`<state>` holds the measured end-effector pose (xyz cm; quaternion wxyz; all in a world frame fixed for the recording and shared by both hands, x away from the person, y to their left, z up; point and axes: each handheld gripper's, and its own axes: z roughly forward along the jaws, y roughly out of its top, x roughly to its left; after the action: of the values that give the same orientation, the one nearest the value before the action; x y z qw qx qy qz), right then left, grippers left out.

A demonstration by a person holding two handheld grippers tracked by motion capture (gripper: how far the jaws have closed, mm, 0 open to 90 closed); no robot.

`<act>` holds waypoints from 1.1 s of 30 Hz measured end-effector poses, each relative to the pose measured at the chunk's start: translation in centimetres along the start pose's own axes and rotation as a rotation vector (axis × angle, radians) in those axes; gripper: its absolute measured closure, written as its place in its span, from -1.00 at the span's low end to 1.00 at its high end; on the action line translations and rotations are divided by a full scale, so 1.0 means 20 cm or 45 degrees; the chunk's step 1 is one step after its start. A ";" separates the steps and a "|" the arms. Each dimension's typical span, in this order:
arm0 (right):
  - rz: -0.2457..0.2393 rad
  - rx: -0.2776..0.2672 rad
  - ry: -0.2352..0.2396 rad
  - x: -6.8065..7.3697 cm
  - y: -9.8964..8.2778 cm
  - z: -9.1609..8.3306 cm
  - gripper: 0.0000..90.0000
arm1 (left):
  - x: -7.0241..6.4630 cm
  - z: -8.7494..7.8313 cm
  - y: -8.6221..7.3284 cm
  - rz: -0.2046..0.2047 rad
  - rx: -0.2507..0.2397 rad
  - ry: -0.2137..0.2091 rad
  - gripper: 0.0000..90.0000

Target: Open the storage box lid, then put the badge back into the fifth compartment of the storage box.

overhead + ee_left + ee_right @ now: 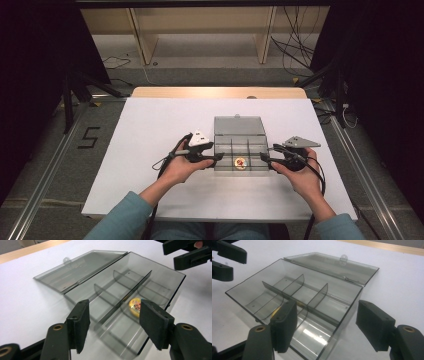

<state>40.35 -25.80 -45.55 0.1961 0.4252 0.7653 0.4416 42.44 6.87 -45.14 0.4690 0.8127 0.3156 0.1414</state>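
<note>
Smoked-plastic box (240,150) sits near the tabletop's front edge, lid folded back for access, a yellow bead (240,162) in its front middle compartment, while my left gripper (216,158) and right gripper (265,158) flank it, both gaping, nothing held.

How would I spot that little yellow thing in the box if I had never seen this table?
On the white table lies a clear grey box with its lid open, between the two grippers. Look in the near row's middle compartment: the small round yellow token with red marks is the sole coloured thing inside.
</note>
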 end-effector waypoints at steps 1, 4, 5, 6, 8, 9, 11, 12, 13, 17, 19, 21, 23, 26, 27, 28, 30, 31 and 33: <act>0.001 -0.001 -0.001 0.00 0.00 0.00 -0.25 | 0.01 -0.02 -0.01 -0.007 0.002 0.005 -0.08; 0.001 0.000 -0.002 0.00 0.00 0.00 -0.25 | 0.05 -0.06 -0.05 -0.028 0.001 0.022 -0.09; 0.003 0.000 -0.002 0.00 0.00 0.00 -0.25 | 0.06 -0.07 -0.06 -0.038 0.001 0.026 -0.09; 0.003 -0.002 -0.004 0.00 0.00 0.00 -0.25 | 0.07 -0.08 -0.07 -0.050 0.003 0.032 -0.10; 0.004 -0.004 -0.006 0.00 0.00 -0.01 -0.25 | 0.09 -0.10 -0.10 -0.055 0.010 0.037 -0.10; 0.005 -0.005 -0.006 0.00 0.00 -0.01 -0.26 | 0.10 -0.11 -0.11 -0.058 0.012 0.040 -0.10; 0.005 -0.003 -0.005 -0.01 0.00 0.00 -0.26 | 0.11 -0.13 -0.13 -0.071 0.012 0.043 -0.10; 0.005 -0.002 -0.005 -0.01 0.00 0.00 -0.26 | 0.11 -0.13 -0.14 -0.070 0.014 0.044 -0.10; 0.005 -0.001 -0.007 -0.01 0.00 0.00 -0.26 | 0.12 -0.14 -0.15 -0.072 0.019 0.048 -0.11; 0.006 -0.003 -0.009 -0.01 0.00 -0.01 -0.26 | 0.13 -0.16 -0.17 -0.079 0.026 0.058 -0.11; 0.006 -0.002 -0.010 -0.01 0.00 -0.01 -0.26 | 0.13 -0.16 -0.17 -0.087 0.025 0.058 -0.11; 0.006 -0.003 -0.010 -0.01 0.00 -0.01 -0.26 | 0.13 -0.16 -0.17 -0.091 0.022 0.064 -0.11; 0.007 -0.006 -0.013 -0.01 0.00 -0.01 -0.26 | 0.14 -0.16 -0.17 -0.092 0.021 0.064 -0.11; 0.009 -0.007 -0.014 -0.02 0.00 0.00 -0.26 | 0.14 -0.16 -0.18 -0.092 0.025 0.064 -0.11; 0.009 -0.004 -0.014 -0.02 0.00 0.00 -0.26 | 0.14 -0.15 -0.18 -0.094 0.026 0.065 -0.11; 0.009 -0.002 -0.015 -0.02 0.00 0.00 -0.26 | 0.15 -0.15 -0.18 -0.096 0.024 0.067 -0.10; 0.009 -0.002 -0.015 -0.02 0.00 0.00 -0.26 | 0.15 -0.15 -0.18 -0.098 0.023 0.069 -0.10; 0.009 -0.003 -0.016 -0.02 0.00 0.00 -0.25 | 0.15 -0.15 -0.18 -0.099 0.023 0.068 -0.10; 0.014 -0.004 -0.018 -0.02 0.00 0.00 -0.25 | 0.15 -0.14 -0.18 -0.100 0.022 0.068 -0.09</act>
<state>40.55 -26.14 -45.49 0.1997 0.4322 0.7608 0.4410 41.82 12.02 -46.88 0.4586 0.7996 0.3609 0.1419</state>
